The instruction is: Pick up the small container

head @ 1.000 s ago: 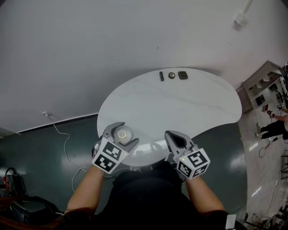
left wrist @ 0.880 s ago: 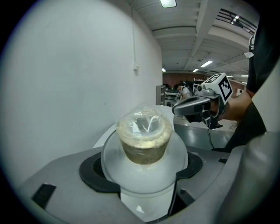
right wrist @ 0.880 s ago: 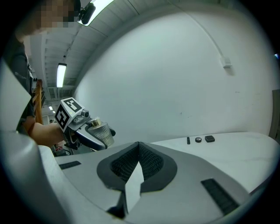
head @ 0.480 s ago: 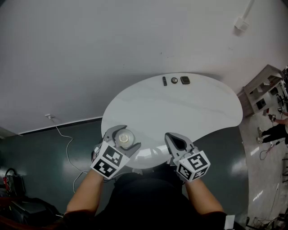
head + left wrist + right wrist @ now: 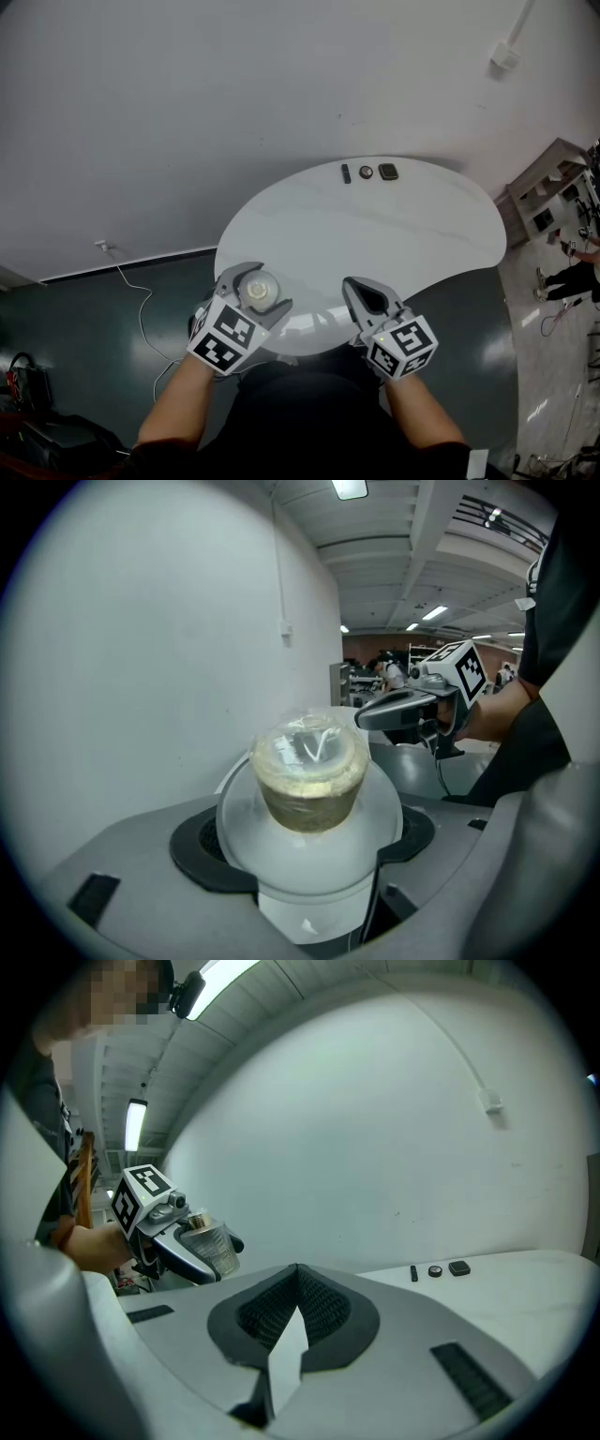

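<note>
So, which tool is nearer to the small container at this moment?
Left. The left tool is closed on the small container, holding it between its jaws. The right tool is shut and empty, apart on its right.

A white rounded worktop point(image 5: 375, 225) carries three small dark items point(image 5: 367, 172) along its far edge. A white cable point(image 5: 119, 265) trails over the dark floor point(image 5: 75, 328).
</note>
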{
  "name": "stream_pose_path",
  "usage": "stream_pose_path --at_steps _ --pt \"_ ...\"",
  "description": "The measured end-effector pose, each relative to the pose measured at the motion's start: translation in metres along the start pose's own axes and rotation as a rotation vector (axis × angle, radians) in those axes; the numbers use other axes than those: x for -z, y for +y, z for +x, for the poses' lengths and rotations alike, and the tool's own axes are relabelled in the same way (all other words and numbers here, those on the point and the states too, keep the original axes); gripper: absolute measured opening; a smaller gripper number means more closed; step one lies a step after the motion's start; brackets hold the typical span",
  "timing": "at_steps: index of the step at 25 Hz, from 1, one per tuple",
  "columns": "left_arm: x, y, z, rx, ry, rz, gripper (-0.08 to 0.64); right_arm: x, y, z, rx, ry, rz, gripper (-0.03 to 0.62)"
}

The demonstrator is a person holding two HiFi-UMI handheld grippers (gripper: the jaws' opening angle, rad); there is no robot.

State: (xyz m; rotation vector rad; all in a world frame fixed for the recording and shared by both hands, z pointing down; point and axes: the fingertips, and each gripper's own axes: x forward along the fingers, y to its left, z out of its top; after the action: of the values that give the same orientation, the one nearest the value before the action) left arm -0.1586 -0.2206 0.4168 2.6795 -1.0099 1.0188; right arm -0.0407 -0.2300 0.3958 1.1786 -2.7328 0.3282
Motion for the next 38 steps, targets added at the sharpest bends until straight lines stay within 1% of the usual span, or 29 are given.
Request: stream_pose_path --at_steps 21,38 --pt "-0.0011 0.0037 -0.0031 -0.02 0.0 0.007 0.345 -0.0014 0.0011 0.0075 -0.019 0.005 -0.009 -0.006" --pt "0.0012 0.0083 -0.0015 -0.025 0.003 0.005 0.345 -0.0016 0.0044 0.0098 -0.03 0.029 -0.028 -0.006"
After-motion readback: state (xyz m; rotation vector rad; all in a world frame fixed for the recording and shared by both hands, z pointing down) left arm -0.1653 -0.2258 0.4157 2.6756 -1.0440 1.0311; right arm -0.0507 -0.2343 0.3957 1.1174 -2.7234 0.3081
